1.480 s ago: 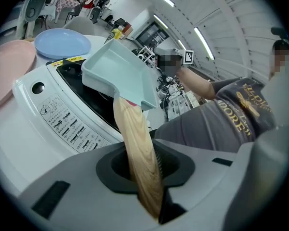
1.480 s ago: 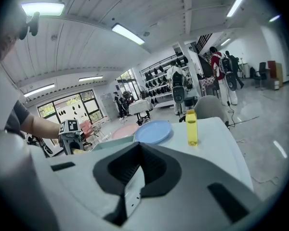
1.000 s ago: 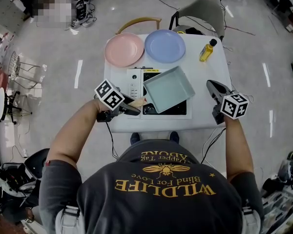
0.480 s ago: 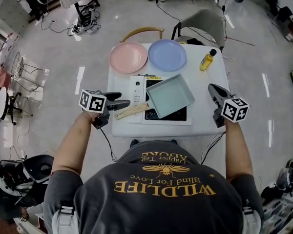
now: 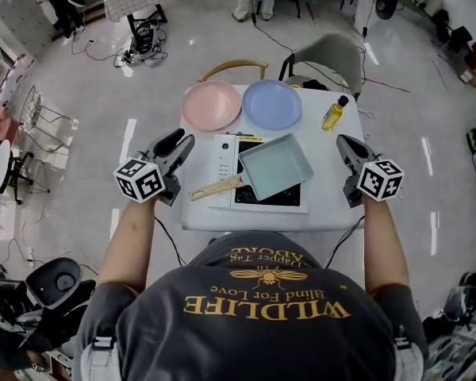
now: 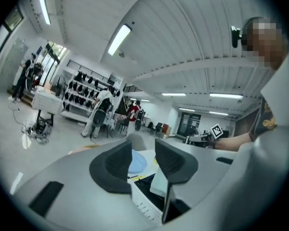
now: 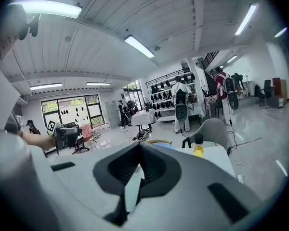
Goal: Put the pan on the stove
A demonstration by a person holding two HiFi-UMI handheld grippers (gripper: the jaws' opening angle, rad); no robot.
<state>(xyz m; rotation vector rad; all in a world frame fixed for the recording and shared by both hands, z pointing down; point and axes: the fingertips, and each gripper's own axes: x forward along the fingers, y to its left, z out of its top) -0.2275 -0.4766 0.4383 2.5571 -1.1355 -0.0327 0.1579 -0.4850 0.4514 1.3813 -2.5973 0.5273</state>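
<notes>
pan [image 5: 276, 167]: pale blue, square and shallow; sits on the black glass of the stove, turned askew to its edges; touched by neither gripper.
pan handle [image 5: 216, 187]: wooden; sticks out of the pan toward 8 o'clock, across the stove's white control strip.
stove [image 5: 222, 151]: flat single-burner unit in the middle of the table, control strip on its 9 o'clock side.
table [image 5: 333, 161]: small, white, straight ahead of the person.
left gripper [image 5: 179, 140]: hangs at 9 o'clock from the stove, just off the table's left edge, pointing toward 1 o'clock; jaws apart and closing, with nothing between them. Through the gap, only the stove, the pan and the blue plate, all well beyond the pads.
right gripper [image 5: 345, 142]: hovers at 3 o'clock from the stove, above the table's right side, pointing toward 11 o'clock; jaws drawn together at the tips, clasping nothing.
pink plate [image 5: 212, 105]: lies at 11 o'clock from the stove, near the table's far edge.
blue plate [image 5: 272, 104]: lies at 12 o'clock from the stove, just beside the pink plate.
yellow bottle [image 5: 334, 113]: stands upright at 1 o'clock from the stove, dark cap on, near the far right corner.
wooden chair [image 5: 232, 67]: stands at 12 o'clock beyond the table.
grey chair [image 5: 329, 54]: stands at 1 o'clock beyond the table.
person [image 5: 262, 316]: stands at 6 o'clock in a dark printed shirt, one forearm stretched out to each gripper.
</notes>
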